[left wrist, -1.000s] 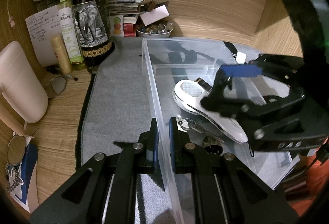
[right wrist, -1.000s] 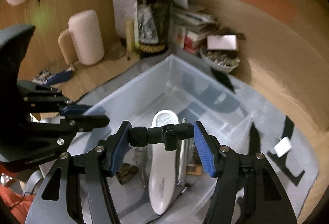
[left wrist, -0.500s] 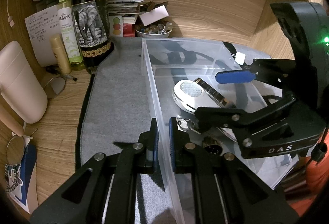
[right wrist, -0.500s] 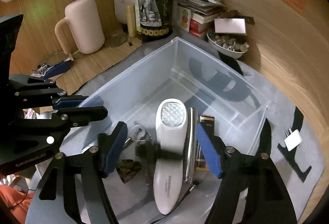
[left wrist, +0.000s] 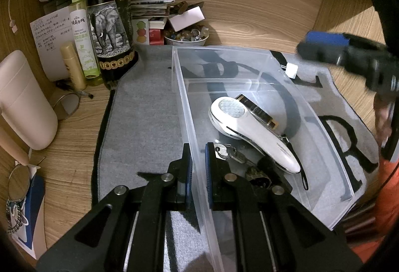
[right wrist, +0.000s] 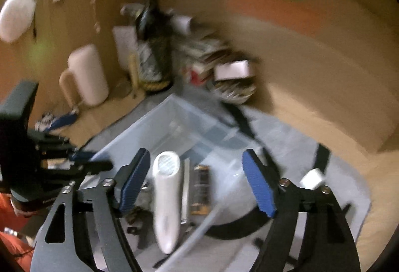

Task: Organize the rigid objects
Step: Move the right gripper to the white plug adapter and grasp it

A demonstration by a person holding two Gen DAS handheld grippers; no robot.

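R gripper (right wrist: 197, 182) now empty, jaws wide, pulled back from bin (left wrist: 261, 55).

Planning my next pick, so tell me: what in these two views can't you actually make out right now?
- Right wrist view: all motion-blurred; the dark item beside the white handheld device is unidentifiable.
- Left wrist view: the keys and a dark object behind them are partly hidden by the left hand-held gripper, clamped on the clear bin wall.
- Left wrist view: the right hand-held gripper is blurred and cut off by the edge.
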